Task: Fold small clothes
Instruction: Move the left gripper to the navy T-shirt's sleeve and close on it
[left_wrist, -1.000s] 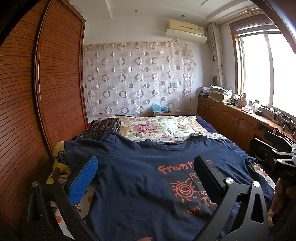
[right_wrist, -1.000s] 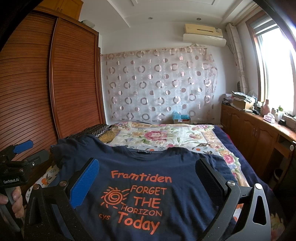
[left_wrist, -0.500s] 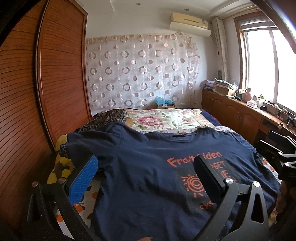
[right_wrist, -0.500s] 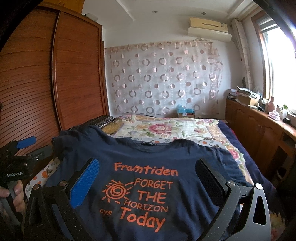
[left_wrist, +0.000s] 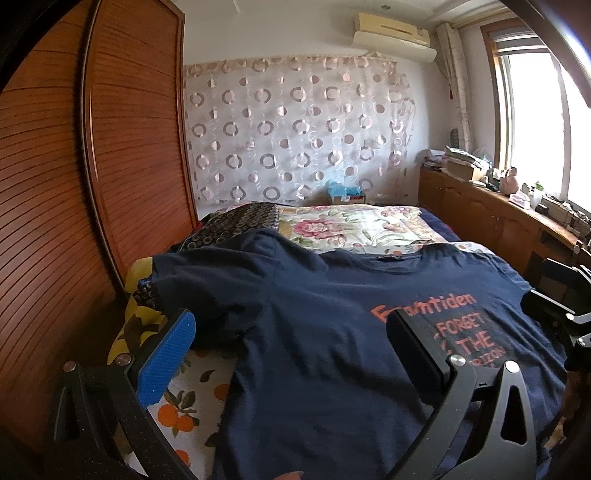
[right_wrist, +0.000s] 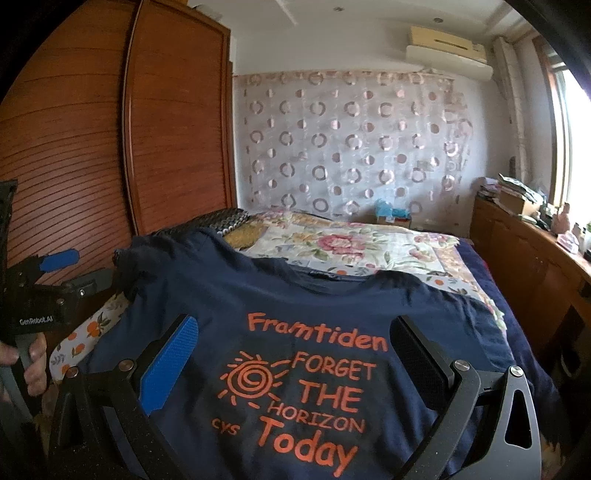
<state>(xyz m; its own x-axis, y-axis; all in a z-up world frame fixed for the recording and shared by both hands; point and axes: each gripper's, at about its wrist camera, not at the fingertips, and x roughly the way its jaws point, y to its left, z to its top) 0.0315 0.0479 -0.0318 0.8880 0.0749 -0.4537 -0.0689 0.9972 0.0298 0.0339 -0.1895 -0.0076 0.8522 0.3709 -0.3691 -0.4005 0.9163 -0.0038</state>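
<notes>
Navy T-shirt (right_wrist: 295, 306) lies spread flat, front up, across the near end of the bed (right_wrist: 369, 243), neckline toward the far wall, hem toward the cameras. Orange print on the chest reads "Framtiden FORGET THE HORIZON Today" beside a spiral sun. One sleeve (left_wrist: 207, 273) reaches out toward the wardrobe (left_wrist: 129, 147) side, slightly rumpled, lying over a dark patterned pillow (left_wrist: 240, 221) and a yellow-and-black cloth. Under the shirt, a white sheet with an orange-fruit print (left_wrist: 184, 406) shows at that edge; farther up the bed a floral quilt (left_wrist: 351, 225). Left tool (left_wrist: 291, 347) hangs above the shirt's sleeve side, jaws spread wide, nothing between them; blue pad (left_wrist: 166, 354) on one finger, black pad on the other. Right tool (right_wrist: 295, 354) hangs above the printed chest, jaws likewise spread wide and empty, the lettering showing between them. Contact between either tool and the fabric cannot be judged from these views. In the right wrist view the left tool appears at the frame's left edge (right_wrist: 48, 280), gripped by a hand (right_wrist: 26, 362). Room: circle-patterned curtain (right_wrist: 351, 147) on the far wall, air conditioner (right_wrist: 447, 48) above it, wooden cabinet run (left_wrist: 491, 221) under the window with clutter on top.
</notes>
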